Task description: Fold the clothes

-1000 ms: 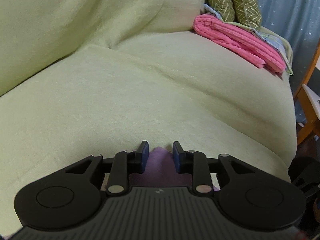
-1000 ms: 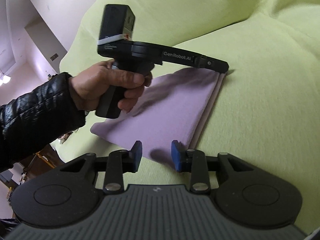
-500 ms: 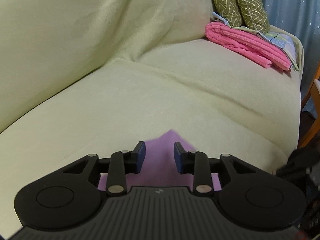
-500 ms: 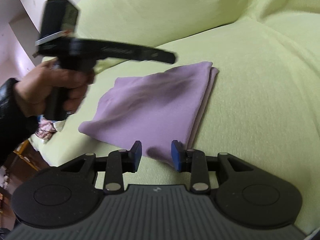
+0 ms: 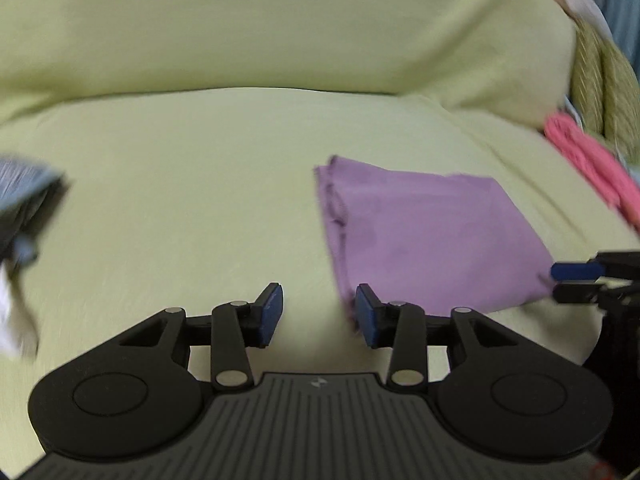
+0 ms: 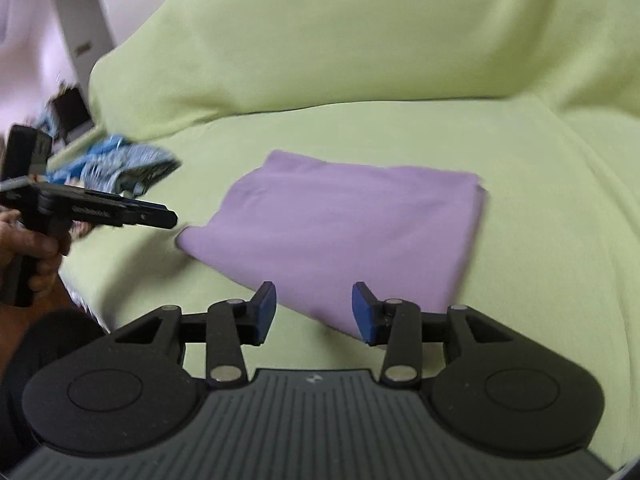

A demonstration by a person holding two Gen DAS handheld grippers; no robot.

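Observation:
A folded purple cloth (image 5: pixel 428 236) lies flat on the yellow-green sofa seat (image 5: pixel 180 208); it also shows in the right wrist view (image 6: pixel 352 232). My left gripper (image 5: pixel 318 312) is open and empty, just off the cloth's near left corner. It shows from the side in the right wrist view (image 6: pixel 160 218), apart from the cloth's left edge. My right gripper (image 6: pixel 314 310) is open and empty, hovering at the cloth's near edge. Its fingertips (image 5: pixel 576 270) show at the cloth's right corner in the left wrist view.
A blue patterned garment (image 6: pixel 116 164) lies crumpled on the seat to the left, blurred in the left wrist view (image 5: pixel 24 184). A folded pink cloth (image 5: pixel 588 160) and patterned green cushions (image 5: pixel 608 88) sit at the sofa's right end. The sofa back (image 6: pixel 360 32) rises behind.
My left gripper has let go of the purple cloth and pulled back to the left, swinging its view leftward. The right gripper has drawn back a little; the cloth lies still.

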